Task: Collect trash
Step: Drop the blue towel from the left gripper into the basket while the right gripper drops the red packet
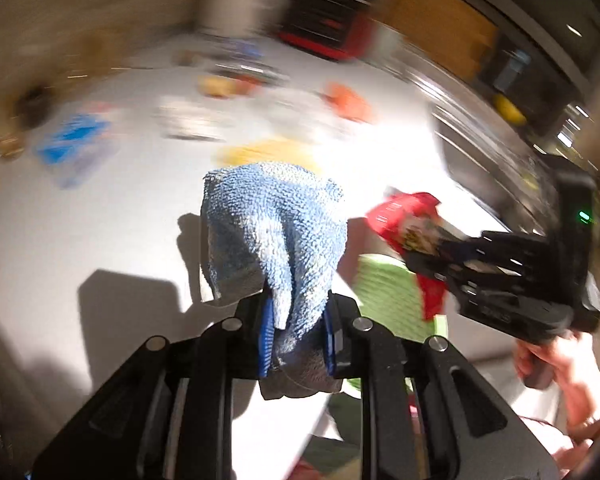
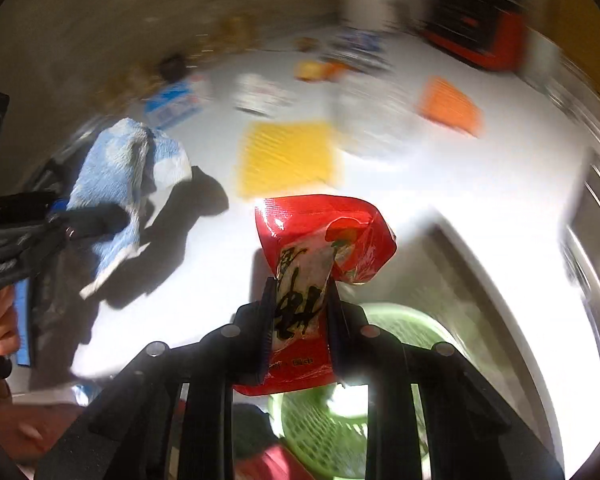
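From the left wrist, the left tool [image 1: 296, 332] is nipped tight on a blue terry cloth [image 1: 276, 232], which bunches up above its blue pads and hangs over the white worktop [image 1: 100, 220]. Off to the right, the right tool [image 1: 424, 248] comes in with a red snack wrapper [image 1: 404, 220] pinched at its tip, a hand [image 1: 560, 364] gripping its handle. Below it sits a green mesh basket [image 1: 388, 292]. Farther back the worktop is a blur of litter: a yellow mat [image 1: 268, 152], something orange [image 1: 350, 102], a blue packet [image 1: 74, 140].

From the right wrist, the right tool [image 2: 300, 316] is closed on the red snack wrapper [image 2: 320, 248], held directly over the green mesh basket [image 2: 328, 420] beyond the worktop's [image 2: 440, 180] edge. At the left, the left tool [image 2: 100, 216] carries the blue terry cloth [image 2: 116, 184] above the worktop.
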{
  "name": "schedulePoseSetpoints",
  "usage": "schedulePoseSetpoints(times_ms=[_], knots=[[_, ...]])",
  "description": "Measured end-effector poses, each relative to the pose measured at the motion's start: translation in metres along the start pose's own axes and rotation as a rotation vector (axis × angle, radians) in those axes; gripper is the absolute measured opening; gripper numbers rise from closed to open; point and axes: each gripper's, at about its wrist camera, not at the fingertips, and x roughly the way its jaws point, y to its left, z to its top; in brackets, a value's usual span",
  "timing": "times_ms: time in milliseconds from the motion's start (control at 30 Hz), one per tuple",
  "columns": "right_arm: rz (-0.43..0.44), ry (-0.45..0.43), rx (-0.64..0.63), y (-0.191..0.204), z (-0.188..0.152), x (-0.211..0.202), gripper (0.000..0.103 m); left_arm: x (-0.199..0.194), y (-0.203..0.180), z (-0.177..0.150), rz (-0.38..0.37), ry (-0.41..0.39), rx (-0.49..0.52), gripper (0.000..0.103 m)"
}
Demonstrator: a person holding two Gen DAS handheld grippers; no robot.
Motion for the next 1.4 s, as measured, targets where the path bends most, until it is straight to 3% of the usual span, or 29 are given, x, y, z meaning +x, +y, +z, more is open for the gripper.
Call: schedulePoseSetpoints(times_ms=[100, 367, 467, 533, 633, 900, 1033, 1133, 1200, 1400], knots=[[-0.046, 0.013, 0.092, -0.033, -0.031, -0.013, 0.024, 0.034, -0.047, -0.002, -0.1, 0.093, 0.097, 0.019], [-0.105, 0.039, 0.271, -0.091, -0.079, -0.026, 0.024, 0.111, -0.118, -0.015, -0.179, 0.284, 0.239, 0.02], [-0.11, 0.038, 0.295, -0.098, -0.085, -0.027, 0.026, 0.125, -0.129, -0.018, -0.191, 0.327, 0.25, 0.035], [-0.113, 0.041, 0.301, -0.1, -0.088, -0.028, 0.028, 0.124, -0.133, -0.018, -0.182, 0.314, 0.252, 0.057], [-0.104, 0.048, 0.306, -0.104, -0.092, -0.027, 0.028, 0.11, -0.133, -0.012, -0.171, 0.251, 0.26, 0.071], [-0.067, 0.069, 0.276, -0.099, -0.087, -0.016, 0.029, 0.083, -0.114, 0.005, -0.099, 0.173, 0.21, 0.077], [-0.047, 0.097, 0.236, -0.089, -0.086, -0.004, 0.044, 0.07, -0.099, 0.01, -0.036, 0.124, 0.174, 0.082], [-0.045, 0.111, 0.227, -0.084, -0.087, 0.001, 0.079, 0.064, -0.087, 0.014, 0.003, 0.105, 0.152, 0.082], [-0.062, 0.106, 0.224, -0.082, -0.085, 0.001, 0.09, 0.062, -0.08, 0.016, 0.02, 0.099, 0.135, 0.082], [-0.072, 0.073, 0.229, -0.084, -0.07, -0.005, 0.098, 0.06, -0.065, 0.021, 0.049, 0.081, 0.09, 0.083]])
